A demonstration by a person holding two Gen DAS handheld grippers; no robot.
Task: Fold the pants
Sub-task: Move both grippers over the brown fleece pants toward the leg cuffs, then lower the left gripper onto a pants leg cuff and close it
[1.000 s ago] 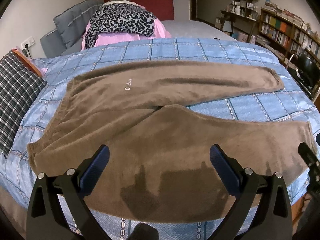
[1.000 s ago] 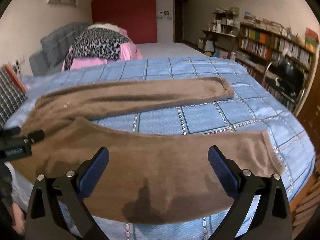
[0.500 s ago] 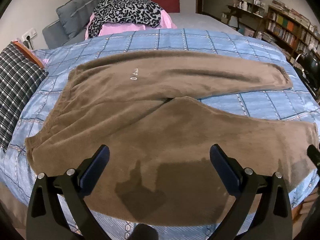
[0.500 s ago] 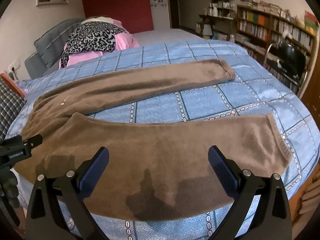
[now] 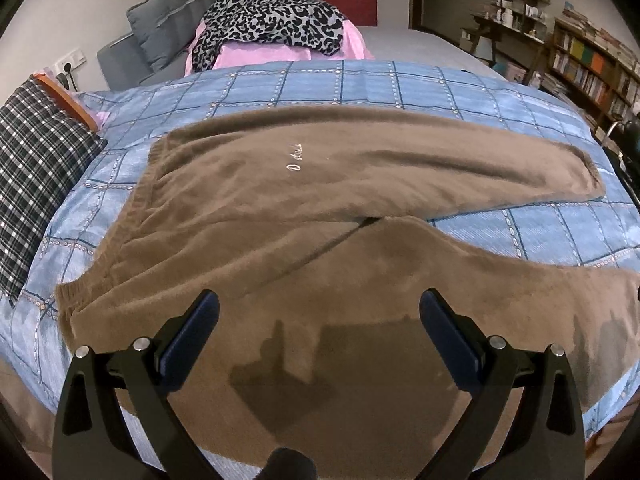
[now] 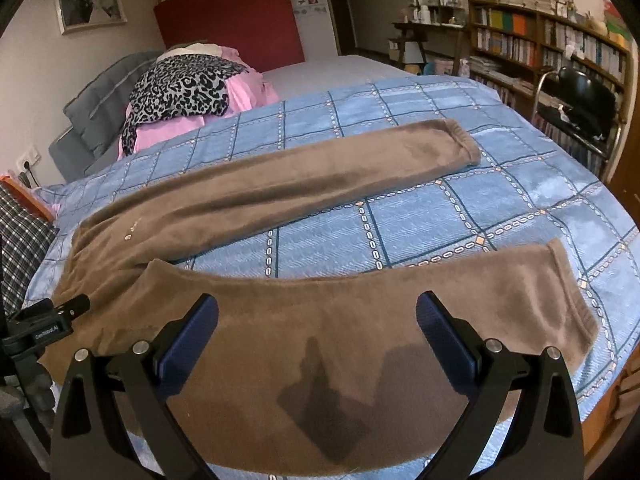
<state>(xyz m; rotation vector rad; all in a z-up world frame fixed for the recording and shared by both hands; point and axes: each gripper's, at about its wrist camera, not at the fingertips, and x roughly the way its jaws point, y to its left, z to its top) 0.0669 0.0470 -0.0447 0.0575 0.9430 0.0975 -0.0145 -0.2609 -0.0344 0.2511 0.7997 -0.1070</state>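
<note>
At the left edge of the bed [image 5: 400,84] a checked pillow [image 5: 36,176] lies on the blue quilt, just beside the waistband of the brown pants [image 5: 320,184]. The pants are spread flat across the bed, waistband toward the left edge, both legs running toward the right edge. The far leg lies straight, its cuff [image 6: 464,144] short of the right edge. The near leg runs along the near edge of the bed and its cuff [image 6: 576,300] ends close to the near right corner. A wedge of bare quilt shows between the two legs, widening to the right. A small pale logo [image 5: 294,160] sits on the far leg near the waist.

My left tongs [image 5: 318,312] hang over the near leg close to the waist, fingers spread wide, with nothing between them; their shadow falls on the brown fabric below. My right tongs [image 6: 316,314] hang over the same leg farther right, about mid-length, likewise wide apart and empty, with a shadow on the cloth. In the right wrist view the black body of the left tongs shows at the left margin, over the waist end.

At the far left corner of the bed a leopard-print garment [image 5: 272,24] lies heaped on something pink [image 5: 264,54], with a grey cushion [image 5: 168,28] beside it. Beyond the right edge stand bookshelves [image 6: 548,52] and a black chair [image 6: 580,100].
</note>
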